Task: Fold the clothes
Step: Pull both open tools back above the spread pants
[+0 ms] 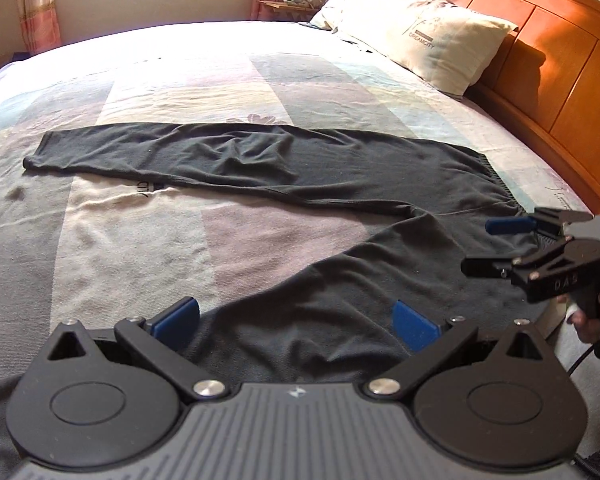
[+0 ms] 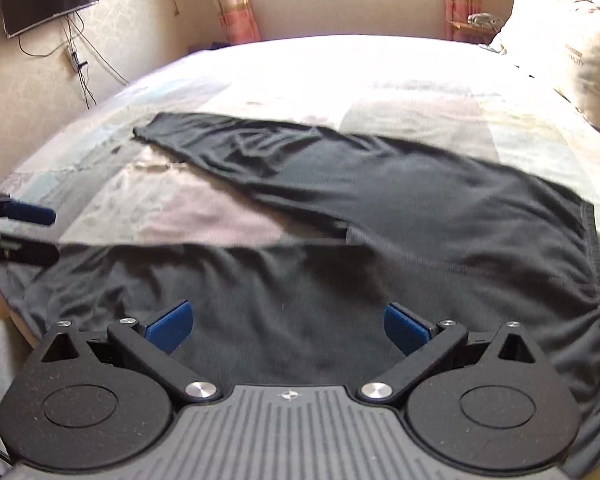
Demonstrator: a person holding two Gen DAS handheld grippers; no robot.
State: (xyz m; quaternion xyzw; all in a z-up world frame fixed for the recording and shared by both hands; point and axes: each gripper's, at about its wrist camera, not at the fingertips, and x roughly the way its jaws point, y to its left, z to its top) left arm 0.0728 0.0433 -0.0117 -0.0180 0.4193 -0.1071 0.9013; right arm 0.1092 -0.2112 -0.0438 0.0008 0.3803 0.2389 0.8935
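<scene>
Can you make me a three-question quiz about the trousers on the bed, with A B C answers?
1. Where does the waistband of the dark trousers lie?
A. Toward the pillow side
B. Toward the television side
C. Under the pillow

2. What colour are the pads on the tools?
A. Red
B. Blue
C. Yellow

3. How is the left tool right now?
A. Shut on the trousers
C. Shut on the pillow
B. Open, holding nothing

Answers: 1 A, the gathered waistband sits at the pillow end; 2 B, every pad shows blue; 3 B, its jaws stand wide apart above the cloth, as do the right tool's.
</scene>
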